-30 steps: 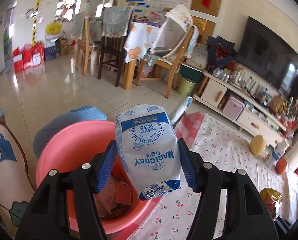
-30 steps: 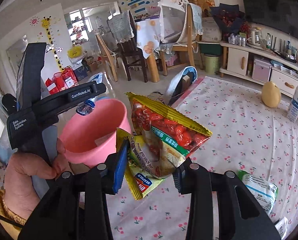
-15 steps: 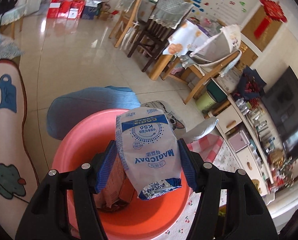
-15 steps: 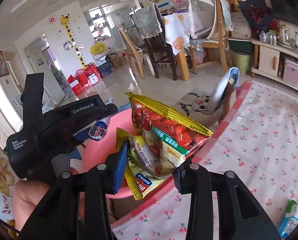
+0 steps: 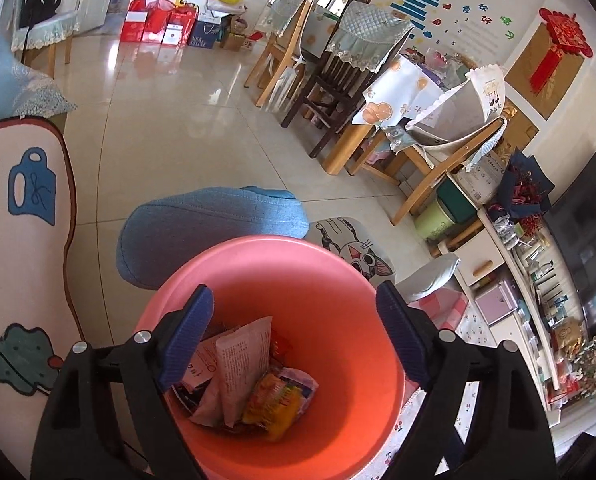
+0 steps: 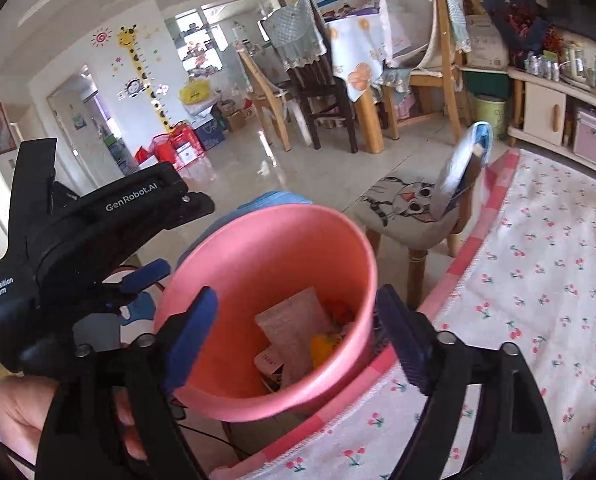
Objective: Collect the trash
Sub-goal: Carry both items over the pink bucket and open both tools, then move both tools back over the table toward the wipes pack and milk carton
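Both over the pink bin (image 5: 337, 280): left tool (image 5: 294, 336) and right tool (image 6: 298, 336), jaws just spread wide, nothing between. Trash wrappers (image 5: 246, 372) down inside the bin, below both tools, apart from the pads.

A small stool with a cartoon-cat seat (image 6: 407, 204) stands beside the cherry-print mat (image 6: 545, 264); wooden dining chairs (image 5: 298, 52) ring a cloth-covered table (image 5: 397, 92); red gift bags (image 5: 158, 24) line the far wall.

Tiled floor (image 5: 186, 128) bears pink bin (image 5: 337, 280) and stool (image 6: 409, 216).
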A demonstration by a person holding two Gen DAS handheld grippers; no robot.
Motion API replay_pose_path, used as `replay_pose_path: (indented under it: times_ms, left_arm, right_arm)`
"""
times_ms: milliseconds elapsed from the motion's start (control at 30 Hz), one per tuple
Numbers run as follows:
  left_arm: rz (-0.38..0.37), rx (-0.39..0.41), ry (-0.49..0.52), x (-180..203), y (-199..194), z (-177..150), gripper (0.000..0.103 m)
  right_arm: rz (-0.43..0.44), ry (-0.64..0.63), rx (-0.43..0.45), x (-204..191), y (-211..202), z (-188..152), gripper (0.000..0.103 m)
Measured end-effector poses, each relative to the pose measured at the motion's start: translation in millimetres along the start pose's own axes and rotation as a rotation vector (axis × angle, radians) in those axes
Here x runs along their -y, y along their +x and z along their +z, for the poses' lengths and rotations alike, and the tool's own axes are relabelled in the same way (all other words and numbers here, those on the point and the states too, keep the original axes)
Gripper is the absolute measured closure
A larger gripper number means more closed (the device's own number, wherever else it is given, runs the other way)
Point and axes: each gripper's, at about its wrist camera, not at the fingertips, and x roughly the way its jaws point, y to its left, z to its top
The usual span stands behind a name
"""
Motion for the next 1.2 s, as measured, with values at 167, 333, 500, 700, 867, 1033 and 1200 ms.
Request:
replay_pose_path:
  times_ms: [167,333,500,700,867,1033,1200]
  left_arm:
    - [0.001,-0.030,0.079,15.2,4.5,-6.6,0.010]
    - [-0.003,-0.078,0.211,38.6,8.0,-20.3,0.007]
    - [0.009,-0.062,0.362,64.9,3.4,-37.6,0.006]
    - [-0.016,-0.022,0.488,87.9,-8.9,-58.6,0.006]
    - [-0.059,-0.002,0.571,108.3,-19.6,-76.0,0.006]
    - [-0.107,0.006,0.621,124.1,-29.0,-93.1,0.006]
    - [-0.126,0.005,0.677,135.8,-36.2,-110.4,0.006]
  right_arm:
    - [-0.101,0.014,0.010,16.3,-20.0,-11.8,0.011]
    - [-0.184,0.035,0.000,35.2,-37.2,-24.0,0.011]
    - [-0.234,0.082,-0.004,54.1,-57.7,-33.2,0.010]
    - [-0.273,0.100,0.019,67.2,-86.3,-43.0,0.010]
    - [-0.308,0.100,0.042,72.0,-106.9,-50.2,0.010]
    - [-0.348,0.091,0.060,75.2,-126.5,-60.6,0.009]
    - [-0.381,0.073,0.075,75.5,-142.9,-68.9,0.009]
